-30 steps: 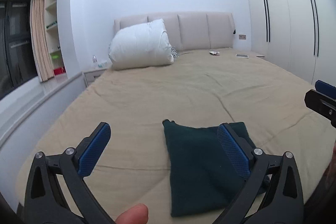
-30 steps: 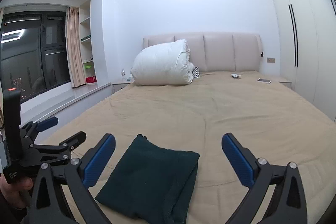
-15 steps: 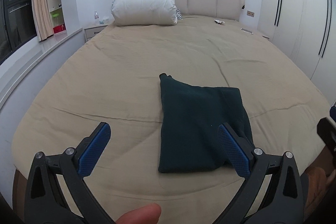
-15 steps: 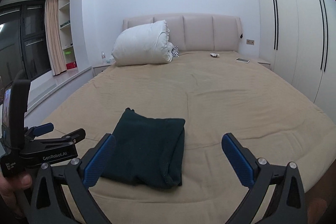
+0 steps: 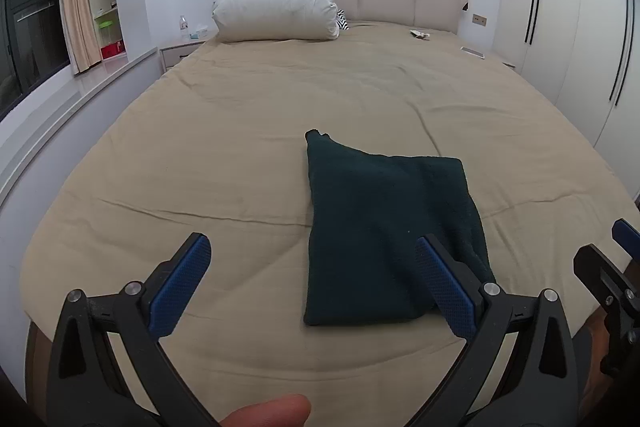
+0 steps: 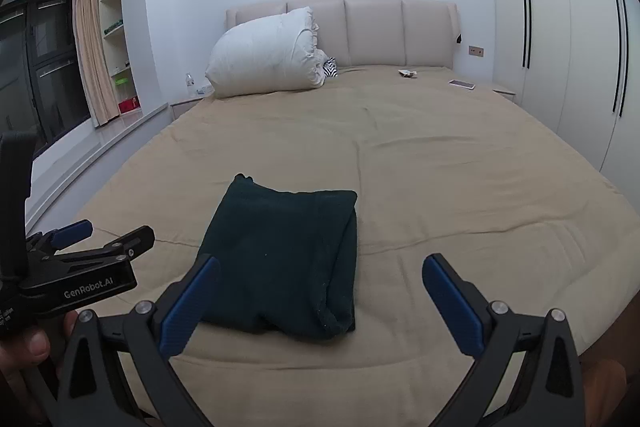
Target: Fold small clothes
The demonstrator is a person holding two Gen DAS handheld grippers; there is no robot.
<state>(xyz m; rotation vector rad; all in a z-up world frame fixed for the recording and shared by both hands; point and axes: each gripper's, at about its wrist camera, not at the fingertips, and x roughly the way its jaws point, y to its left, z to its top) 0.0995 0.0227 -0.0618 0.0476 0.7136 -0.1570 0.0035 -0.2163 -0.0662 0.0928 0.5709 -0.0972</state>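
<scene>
beige bed (image 5: 248,131) mostly bare | folded dark-green garment (image 5: 384,227) near foot edge | left claw (image 5: 316,283) wide, empty | right claw (image 6: 320,303) wide, empty

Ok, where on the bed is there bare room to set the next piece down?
Bare bedspread left of the folded garment, toward the window side, and the wide middle between it and the pillow. Right of the garment is free too. Only the headboard end is crowded: pillow, a phone, a small item.
</scene>
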